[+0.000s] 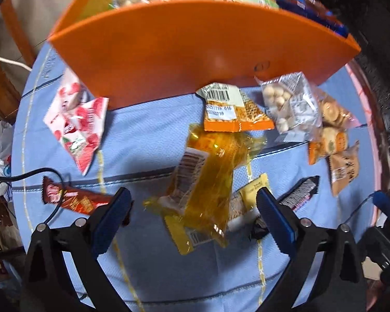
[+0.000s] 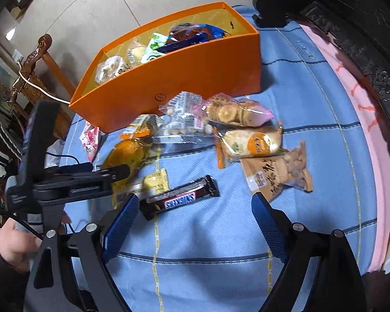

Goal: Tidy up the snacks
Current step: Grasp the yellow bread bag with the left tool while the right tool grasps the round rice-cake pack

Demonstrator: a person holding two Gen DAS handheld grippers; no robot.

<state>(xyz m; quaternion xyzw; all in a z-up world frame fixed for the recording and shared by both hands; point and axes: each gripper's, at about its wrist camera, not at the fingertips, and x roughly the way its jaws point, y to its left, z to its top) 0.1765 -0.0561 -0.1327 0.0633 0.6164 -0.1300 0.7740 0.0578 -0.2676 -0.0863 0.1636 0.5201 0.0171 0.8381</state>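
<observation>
An orange box [image 1: 184, 59] holding several snack packs stands at the back of the blue cloth; it also shows in the right wrist view [image 2: 184, 78]. My left gripper [image 1: 195, 208] is open over a clear yellow snack pack [image 1: 202, 179], which lies between its fingers [image 1: 111, 221]. My right gripper [image 2: 195, 208] is open and empty, low over the cloth, with a Snickers bar [image 2: 180, 199] just ahead of its left finger. In the right wrist view the left gripper [image 2: 119, 173] reaches in over the yellow pack [image 2: 127, 153].
Loose packs lie before the box: a strawberry pack [image 1: 78, 127], a red bar [image 1: 72, 197], an orange pack [image 1: 234, 114], puff balls [image 1: 288, 104], biscuits [image 2: 236, 111], a round cracker pack [image 2: 252, 143], a brown nut bag [image 2: 280, 174]. Dark carved furniture [image 2: 351, 26] borders the right.
</observation>
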